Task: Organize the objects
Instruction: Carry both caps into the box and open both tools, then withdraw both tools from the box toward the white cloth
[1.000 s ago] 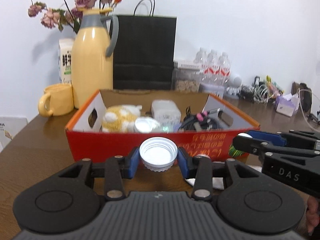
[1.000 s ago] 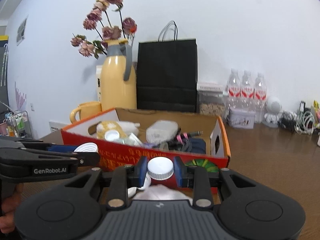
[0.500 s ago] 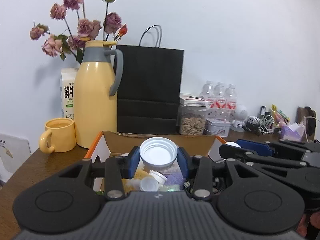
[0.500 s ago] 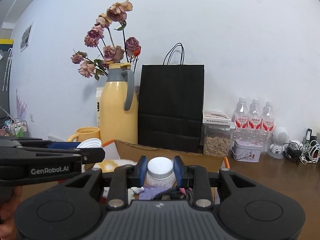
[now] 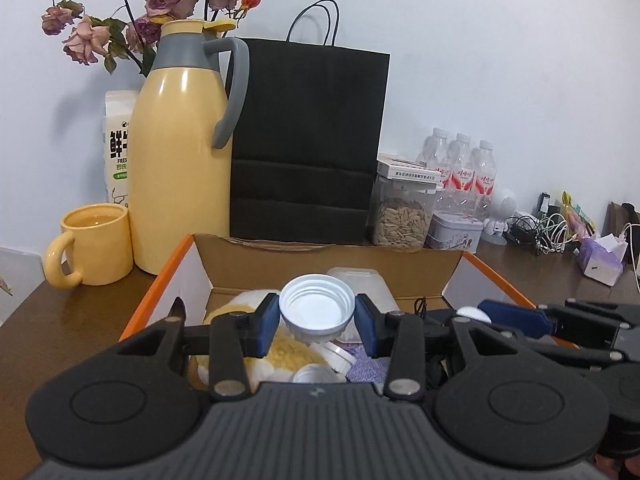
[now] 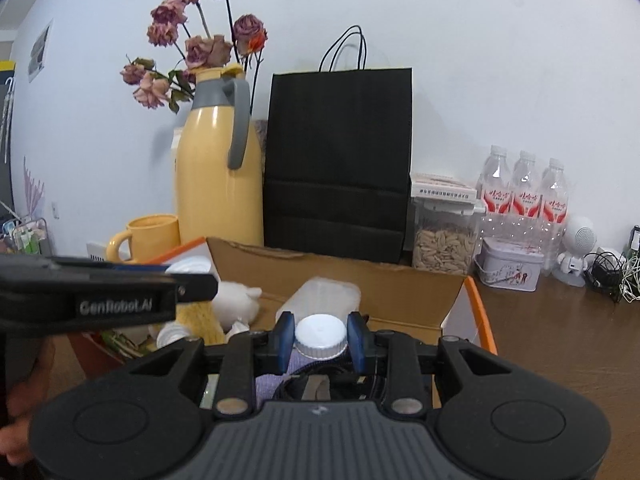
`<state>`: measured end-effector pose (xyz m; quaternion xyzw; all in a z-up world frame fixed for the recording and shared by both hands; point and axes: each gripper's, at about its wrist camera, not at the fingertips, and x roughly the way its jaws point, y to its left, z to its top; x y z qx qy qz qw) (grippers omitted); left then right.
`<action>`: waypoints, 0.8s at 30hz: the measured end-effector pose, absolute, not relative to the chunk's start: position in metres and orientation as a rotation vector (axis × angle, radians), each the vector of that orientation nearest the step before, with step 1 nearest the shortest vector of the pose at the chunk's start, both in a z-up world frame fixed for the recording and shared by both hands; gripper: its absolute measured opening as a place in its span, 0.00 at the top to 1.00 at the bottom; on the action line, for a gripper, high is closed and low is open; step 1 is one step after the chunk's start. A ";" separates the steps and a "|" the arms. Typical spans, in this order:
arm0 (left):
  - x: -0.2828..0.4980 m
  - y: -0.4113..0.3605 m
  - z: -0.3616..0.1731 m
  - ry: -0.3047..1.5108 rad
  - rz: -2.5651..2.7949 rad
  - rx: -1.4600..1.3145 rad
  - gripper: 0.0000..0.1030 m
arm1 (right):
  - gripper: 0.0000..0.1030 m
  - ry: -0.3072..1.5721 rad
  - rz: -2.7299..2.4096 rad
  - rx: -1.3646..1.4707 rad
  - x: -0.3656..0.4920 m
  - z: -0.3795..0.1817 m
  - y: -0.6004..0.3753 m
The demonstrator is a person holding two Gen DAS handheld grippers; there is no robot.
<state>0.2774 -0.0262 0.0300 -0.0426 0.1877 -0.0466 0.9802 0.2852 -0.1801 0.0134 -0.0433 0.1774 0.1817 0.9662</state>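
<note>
White plastic is gripped in both tools. The left hand-held gripper (image 5: 317, 322) is clamped on a wide white lid (image 5: 317, 307), held with its threaded hollow facing the camera, above the open cardboard box (image 5: 332, 258). The right hand-held gripper (image 6: 321, 340) is clamped on a smaller white screw cap (image 6: 321, 335), ribbed at its rim, also above the box interior. Inside the box a yellow-and-white plush toy (image 6: 224, 308), a translucent container (image 6: 324, 294), further white lids (image 5: 334, 356) and dark cables are seen. The box is set on a brown desk (image 6: 560, 340), orange-edged sides raised. Behind the box, toward the desk's rear edge, a yellow thermos jug (image 5: 180, 160), a yellow mug (image 5: 94, 244), a black paper bag (image 5: 308, 140) and a jar of seeds (image 5: 402, 216) are ranged against the wall.
</note>
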 end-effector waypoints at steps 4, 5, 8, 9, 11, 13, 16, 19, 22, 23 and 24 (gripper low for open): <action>0.274 -0.025 0.030 0.368 -0.079 -0.086 0.44 | 0.57 0.375 0.348 -0.088 0.284 0.010 -0.181; 0.273 -0.024 0.030 0.359 -0.071 -0.087 0.38 | 0.46 0.378 0.345 -0.081 0.283 0.010 -0.183; 0.266 -0.024 0.031 0.315 -0.036 -0.091 0.00 | 0.10 0.358 0.331 -0.064 0.277 0.010 -0.187; 0.263 -0.024 0.031 0.294 -0.025 -0.093 0.00 | 0.08 0.347 0.328 -0.060 0.275 0.012 -0.188; 0.260 -0.025 0.031 0.277 -0.014 -0.093 0.00 | 0.00 0.338 0.325 -0.054 0.273 0.013 -0.189; 0.260 -0.025 0.032 0.279 -0.008 -0.094 0.00 | 0.00 0.337 0.320 -0.050 0.273 0.013 -0.191; 0.260 -0.024 0.031 0.284 -0.007 -0.093 0.00 | 0.00 0.345 0.322 -0.047 0.273 0.013 -0.191; 0.260 -0.023 0.031 0.285 -0.009 -0.097 0.00 | 0.00 0.339 0.325 -0.047 0.271 0.015 -0.191; 0.259 -0.023 0.031 0.283 -0.012 -0.100 0.00 | 0.00 0.334 0.322 -0.046 0.270 0.016 -0.191; 0.258 -0.023 0.031 0.282 -0.013 -0.102 0.00 | 0.00 0.332 0.321 -0.046 0.269 0.016 -0.192; 0.256 -0.022 0.032 0.280 -0.016 -0.104 0.00 | 0.00 0.328 0.319 -0.046 0.268 0.017 -0.192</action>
